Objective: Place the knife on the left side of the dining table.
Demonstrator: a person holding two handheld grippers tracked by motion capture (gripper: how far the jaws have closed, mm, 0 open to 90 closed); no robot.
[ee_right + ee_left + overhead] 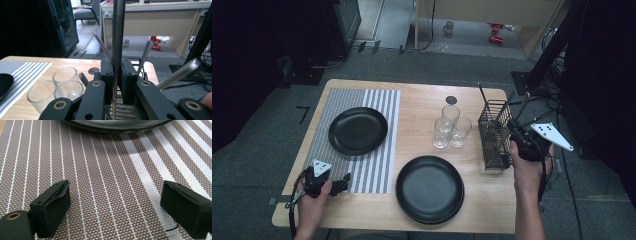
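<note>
Two grippers: right one working at the cutlery rack, left one idle on the placemat.
Right gripper (116, 82): jaws clenched on a dark upright utensil handle (117, 30), pads squeezing it from both sides; handle runs straight up between them.
Held item: cannot tell whether knife, fork or spoon, since the working end is hidden down in the rack.
Location of item: in the black wire cutlery rack (493, 135), which stands near the right edge of the table (422, 95), just beside the right hand (524, 170).
Other handles: several more lean out of the same rack, one silver handle (146, 56) close behind the held one.
Handling, judged: thin, rigid, smooth metal; light, but likely slippery across the pads and prone to pivot if gripped off-centre. Hold on the straight shaft well below the top looks sound; lift straight up to avoid snagging the wire mesh or neighbouring handles.
Fragile nearby: three clear glasses (451, 131) left of the rack, well within swing range.
Left gripper (115, 202): jaws spread wide, nothing between them, hovering over the striped placemat (100, 182) near the table's front-left corner.
Plates: black plate (358, 131) on the placemat; second black plate (429, 189) near the front edge.
</note>
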